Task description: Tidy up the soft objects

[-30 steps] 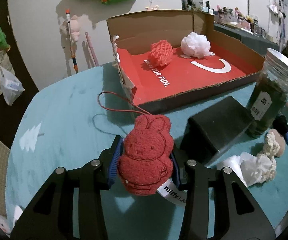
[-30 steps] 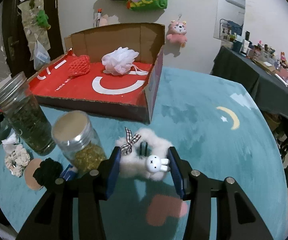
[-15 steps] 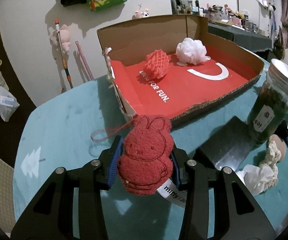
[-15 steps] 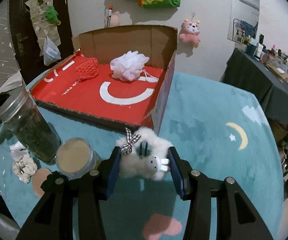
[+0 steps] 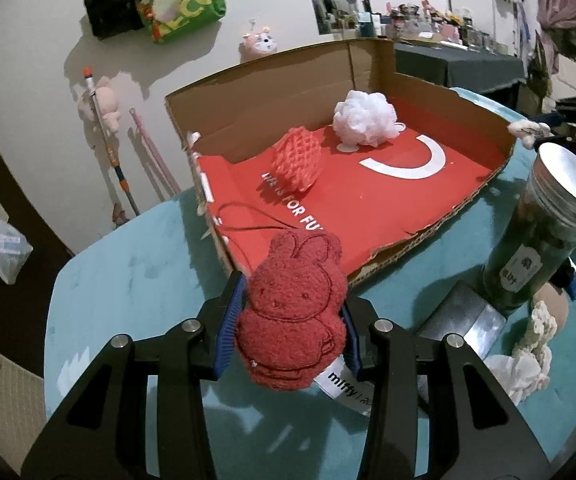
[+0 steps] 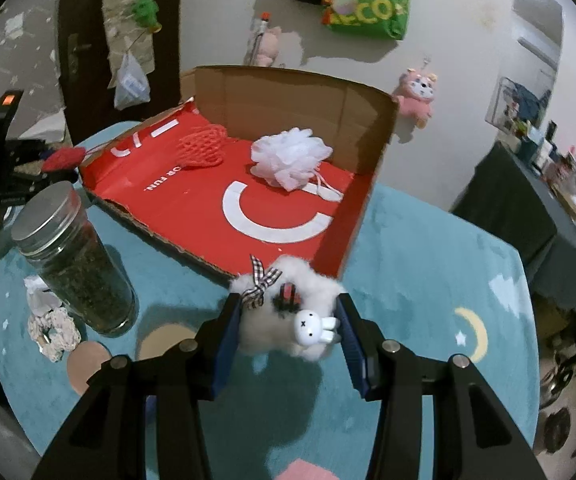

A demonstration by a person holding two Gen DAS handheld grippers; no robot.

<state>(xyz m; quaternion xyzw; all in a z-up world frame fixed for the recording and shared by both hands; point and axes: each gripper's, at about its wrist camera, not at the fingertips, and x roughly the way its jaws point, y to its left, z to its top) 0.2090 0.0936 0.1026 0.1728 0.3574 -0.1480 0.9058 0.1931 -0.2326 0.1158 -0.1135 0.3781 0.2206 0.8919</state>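
Your left gripper point(image 5: 290, 322) is clamping a red plush bunny point(image 5: 294, 316), your right gripper point(image 6: 288, 326) is squeezing a white fluffy scrunchie point(image 6: 283, 312), both hovering near the cardboard box point(image 6: 312, 92).

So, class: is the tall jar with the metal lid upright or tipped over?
Upright. The jar stands on its base on the teal table, its lid on top and facing up, beside the box.

Behind red rabbit plush point(image 5: 294, 312): white tag print cut short after "miffy", box lettering part covered. Shelf clutter beyond cardboard box point(image 5: 271, 92) too small to identify.
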